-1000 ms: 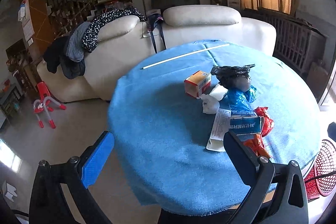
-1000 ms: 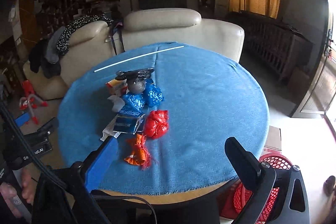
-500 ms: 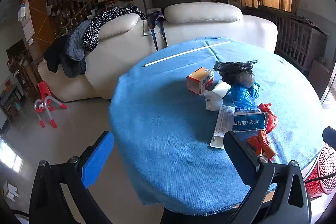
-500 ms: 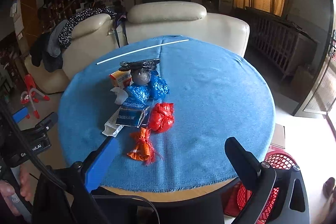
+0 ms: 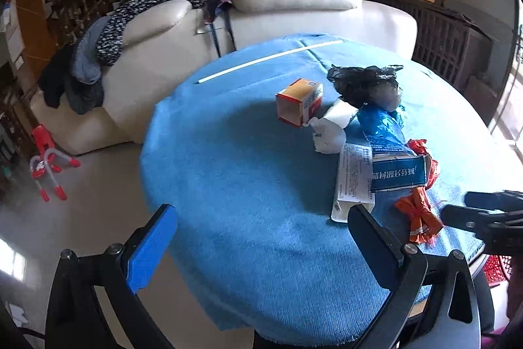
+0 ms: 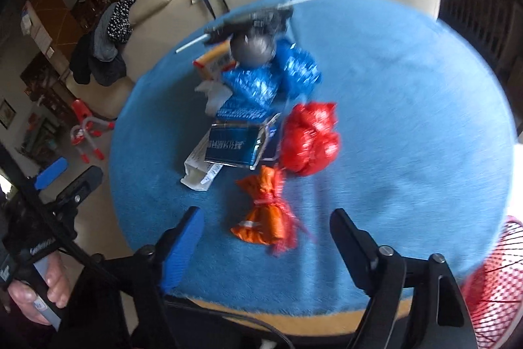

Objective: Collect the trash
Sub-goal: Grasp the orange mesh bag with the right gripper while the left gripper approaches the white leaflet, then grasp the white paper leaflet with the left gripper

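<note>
A white sofa (image 5: 294, 8) with clothes (image 5: 98, 54) draped over its back stands behind a round counter (image 5: 245, 185) covered by a blue cloth. The trash lies in a loose line running from the counter's far side toward its near edge, all of it on the cloth. At the far end sits a black bag (image 5: 369, 84), with an orange box (image 5: 299, 102) just beside it and a thin white stick (image 5: 268, 58) near the far edge. Next come a blue bag (image 6: 271, 77), a white wad (image 5: 327, 136), a dark blue carton (image 6: 233, 146) lying on a printed leaflet (image 5: 353, 182), and a red bag (image 6: 310, 139) touching the carton's side. Nearest the near edge lies an orange wrapper (image 6: 264, 211), tied in the middle. A red basket (image 6: 493, 277) sits below the counter's near edge. The right gripper (image 6: 264, 237) hangs just over that edge, its jaws spread and just now narrowing, with the orange wrapper ahead of them and not yet between the pads. The left gripper (image 5: 261, 234) is spread wide over bare cloth near the counter's near edge, holding nothing, the leaflet's end just beside its black finger (image 5: 376, 241). A hand (image 6: 36, 290) grips the left handle.
</note>
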`<state>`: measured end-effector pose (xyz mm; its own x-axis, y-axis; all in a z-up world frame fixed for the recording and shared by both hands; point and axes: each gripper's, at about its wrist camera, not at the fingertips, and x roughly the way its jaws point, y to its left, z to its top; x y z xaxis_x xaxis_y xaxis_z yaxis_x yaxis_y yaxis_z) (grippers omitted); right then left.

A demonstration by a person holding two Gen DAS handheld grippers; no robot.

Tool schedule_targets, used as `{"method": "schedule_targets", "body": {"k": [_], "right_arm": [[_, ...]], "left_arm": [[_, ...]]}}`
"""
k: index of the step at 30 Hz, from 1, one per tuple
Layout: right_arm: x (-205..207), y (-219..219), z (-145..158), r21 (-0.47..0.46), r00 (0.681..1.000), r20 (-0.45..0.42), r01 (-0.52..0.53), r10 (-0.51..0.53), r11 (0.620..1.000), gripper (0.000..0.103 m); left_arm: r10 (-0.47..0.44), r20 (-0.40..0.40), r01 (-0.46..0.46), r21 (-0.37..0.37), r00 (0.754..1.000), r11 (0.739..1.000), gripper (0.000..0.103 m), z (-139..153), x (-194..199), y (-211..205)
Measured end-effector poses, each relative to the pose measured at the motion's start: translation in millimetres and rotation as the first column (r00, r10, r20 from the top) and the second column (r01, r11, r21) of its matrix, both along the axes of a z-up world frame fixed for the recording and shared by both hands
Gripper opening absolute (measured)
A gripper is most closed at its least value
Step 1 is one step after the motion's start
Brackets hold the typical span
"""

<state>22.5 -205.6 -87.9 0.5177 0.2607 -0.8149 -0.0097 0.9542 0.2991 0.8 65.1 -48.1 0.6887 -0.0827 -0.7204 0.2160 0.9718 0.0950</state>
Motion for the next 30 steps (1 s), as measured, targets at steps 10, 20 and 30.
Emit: {"method": "schedule_targets", "body": {"k": [10, 20, 30], "right_arm": [[39, 11, -51, -0.026, 0.994, -0.107, -0.010, 0.007, 1.000, 0.045], [22, -27, -56, 0.014, 0.995, -0.079, 0.060, -0.059, 0.998, 0.028], [-16, -67, -38, 0.085, 0.991, -0.054, 0.129, -0.125, 0.988, 0.028]], "left_arm": [[-0.159, -0.114, 0.148, -0.099, 0.981, 0.984, 0.084, -22, 34, -18], [-0.293, -0.235, 0.270, -0.123, 0.927, 0.955, 0.070, -51, 53, -65], [-0.288, -0.297, 0.268, -0.108, 0.911, 0.957, 0.066, -79, 76, -92]]}}
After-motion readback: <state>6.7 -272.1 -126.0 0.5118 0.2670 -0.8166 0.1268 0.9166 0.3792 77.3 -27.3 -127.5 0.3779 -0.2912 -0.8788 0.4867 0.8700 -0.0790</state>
